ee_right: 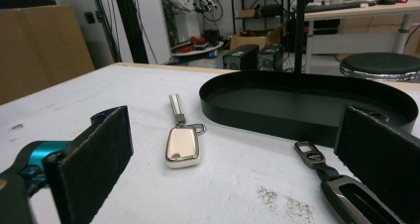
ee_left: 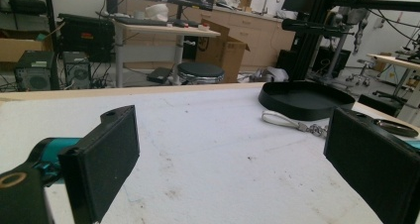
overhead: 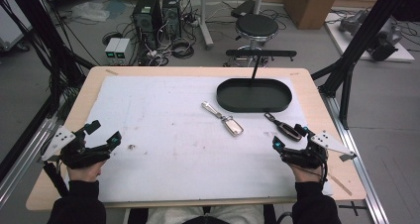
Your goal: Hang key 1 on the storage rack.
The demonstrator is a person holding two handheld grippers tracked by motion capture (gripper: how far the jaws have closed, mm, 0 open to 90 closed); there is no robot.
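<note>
The tabletop (overhead: 317, 92) is a pale wooden board under a white mat (overhead: 163, 135), set in a workshop with computer towers, cables and a black stool on the floor beyond. The right hand-held gripper (overhead: 288, 138) rests low at the mat's right edge, jaws apart and empty. Just ahead of it, near the outer jaw, lies the dark key fob (overhead: 285, 127) with its strap end pointing toward the black oval tray (overhead: 253, 95). Further left, well apart from both grippers, lies the silver key fob (overhead: 230, 123) with its pale strap trailing away up the mat. The left hand-held gripper (overhead: 103, 133) sits at the mat's left edge, jaws likewise apart and empty, with bare mat before it.

Judged risks: the dark key fob lies flat and low, so a closing pinch may skid it across the mat or catch only the strap, leaving the body to swing. It also lies close to the tray wall and to the mat's right edge; a sideways nudge could drive it against the wall. The tray's upright post (overhead: 254, 70) could snag a high carry. Open room is ample at the mat's centre and left.
</note>
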